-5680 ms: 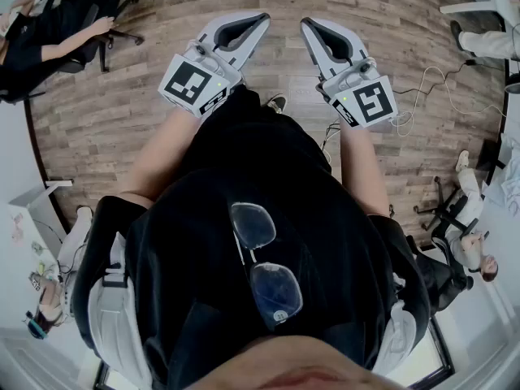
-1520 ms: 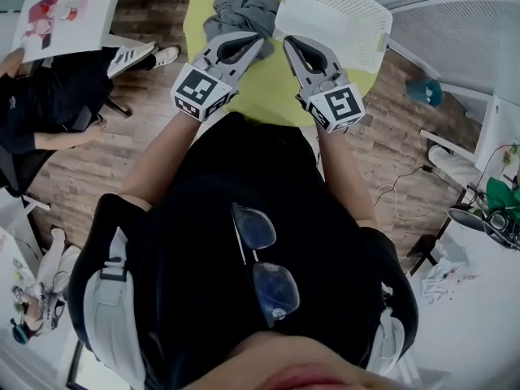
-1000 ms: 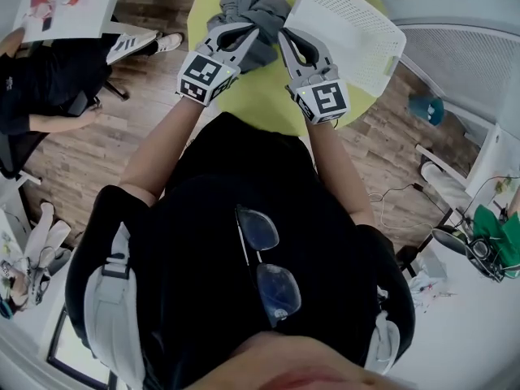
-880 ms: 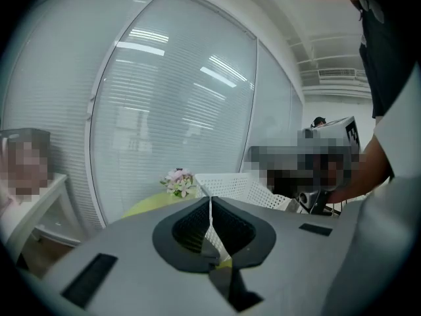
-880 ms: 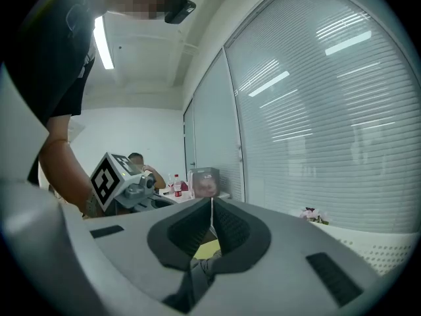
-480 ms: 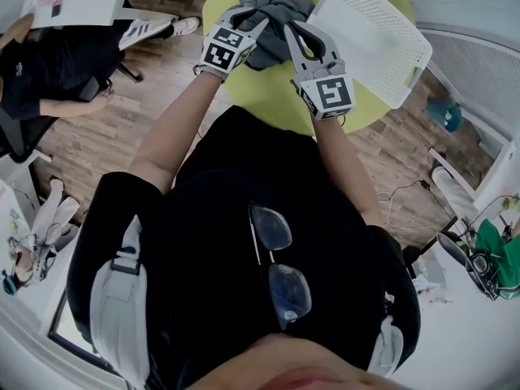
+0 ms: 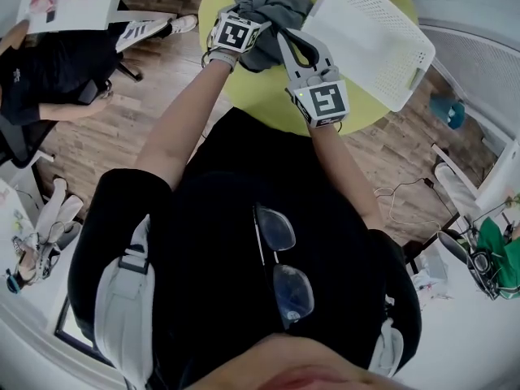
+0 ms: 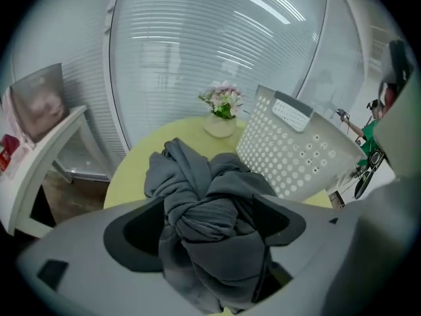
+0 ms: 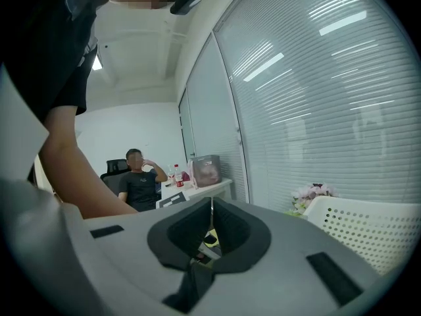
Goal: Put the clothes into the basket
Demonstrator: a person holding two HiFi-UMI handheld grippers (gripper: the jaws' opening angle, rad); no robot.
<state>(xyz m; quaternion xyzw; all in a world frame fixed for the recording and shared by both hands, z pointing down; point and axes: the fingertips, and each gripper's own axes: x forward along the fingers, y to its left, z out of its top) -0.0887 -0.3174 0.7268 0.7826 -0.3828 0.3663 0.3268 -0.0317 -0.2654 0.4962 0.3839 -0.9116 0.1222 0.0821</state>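
The left hand-held gripper (image 8: pixel 210 203) is opening wide around the knotted grey clothes (image 7: pixel 280 6) near the worktop's (image 7: pixel 264 84) left edge; the right hand-held gripper (image 9: pixel 210 224) is closed, empty; a shallow bite could leave folds trailing outside the basket (image 7: pixel 374 39).

A round yellow-green table (image 7: pixel 264 96) lies beneath the right gripper (image 9: pixel 210 209). Ahead of the gripper and to its right, pink flowers (image 9: pixel 314 192) stand before the window blinds (image 9: pixel 316 97). Ahead and to its left, well apart, a person (image 9: pixel 139 182) in black sits by a white desk (image 9: pixel 204 188) that bears bottles (image 9: pixel 175 174). A wood floor (image 7: pixel 154 104) surrounds the table.
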